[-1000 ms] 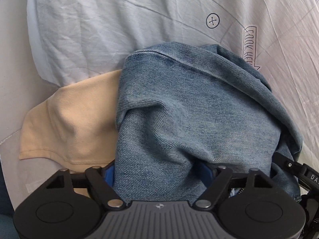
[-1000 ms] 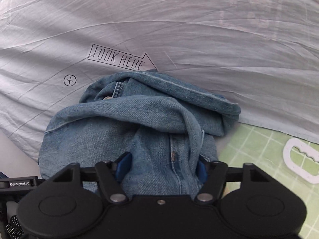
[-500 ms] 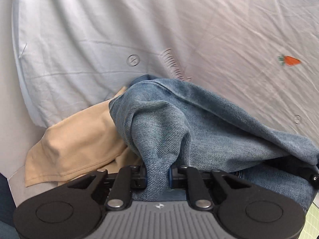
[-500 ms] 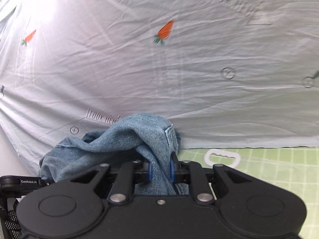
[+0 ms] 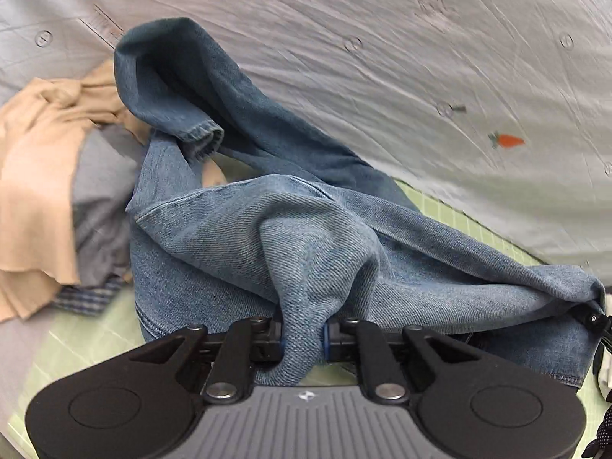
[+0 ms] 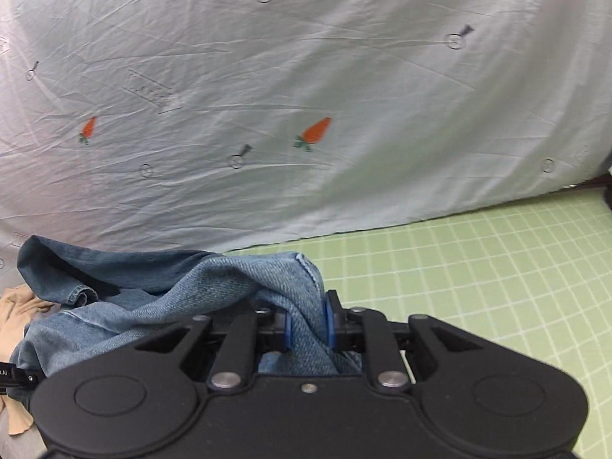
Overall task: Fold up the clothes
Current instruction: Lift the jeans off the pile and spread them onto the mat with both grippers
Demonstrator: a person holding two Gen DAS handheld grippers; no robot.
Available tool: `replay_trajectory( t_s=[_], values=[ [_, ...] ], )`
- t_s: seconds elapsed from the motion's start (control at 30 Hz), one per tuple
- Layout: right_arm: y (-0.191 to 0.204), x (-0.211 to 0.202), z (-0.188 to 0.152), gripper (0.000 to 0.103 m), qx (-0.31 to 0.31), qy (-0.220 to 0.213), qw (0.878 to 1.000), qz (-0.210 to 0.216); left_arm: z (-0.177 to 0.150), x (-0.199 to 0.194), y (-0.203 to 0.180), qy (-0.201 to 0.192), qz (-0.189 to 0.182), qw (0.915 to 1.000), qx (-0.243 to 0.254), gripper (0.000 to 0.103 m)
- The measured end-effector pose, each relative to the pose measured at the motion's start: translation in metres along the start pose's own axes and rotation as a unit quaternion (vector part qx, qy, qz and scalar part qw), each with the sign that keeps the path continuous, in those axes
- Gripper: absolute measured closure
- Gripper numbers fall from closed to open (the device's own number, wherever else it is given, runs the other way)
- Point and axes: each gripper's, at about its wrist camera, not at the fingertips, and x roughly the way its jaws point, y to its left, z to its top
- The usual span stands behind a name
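Observation:
A pair of blue denim jeans (image 5: 306, 237) hangs stretched between my two grippers. My left gripper (image 5: 304, 338) is shut on a bunched fold of the denim. My right gripper (image 6: 308, 329) is shut on another part of the jeans (image 6: 214, 287), near a raw edge. A trouser leg with a hemmed cuff (image 5: 199, 134) trails back to the left over the pile. The right gripper's tip shows at the far right of the left wrist view (image 5: 591, 317).
A beige garment (image 5: 34, 176) lies on a grey one (image 5: 99, 199) and a plaid one (image 5: 84, 298) at the left. A pale sheet with carrot prints (image 6: 306, 95) covers the back. A green grid mat (image 6: 478, 287) lies below to the right.
Both grippers, open around the jeans a second ago, have shut on the denim and lifted it up and to the right, off the clothes pile. The jeans have spread out between them.

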Motion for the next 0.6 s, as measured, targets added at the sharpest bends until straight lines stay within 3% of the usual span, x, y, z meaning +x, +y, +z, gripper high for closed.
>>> replay_trajectory(
  t_s=[0.23,0.47,0.6],
  values=[
    [-0.091,-0.033,0.015,0.086,0.003,-0.025,0.998,-0.052,-0.045,0.026,-0.089,0.029,-0.037,0.9981,0.039,0.086],
    [-0.181,-0.043,0.039,0.086,0.008,-0.057,0.992,-0.112,-0.096,0.05,-0.175,0.063,-0.1,0.9911,0.061,0.084],
    [-0.229,-0.035,0.037,0.085,0.026,-0.038,0.988,-0.148,-0.113,0.068,-0.208,0.103,-0.126,0.9837,0.077,0.08]
  ],
)
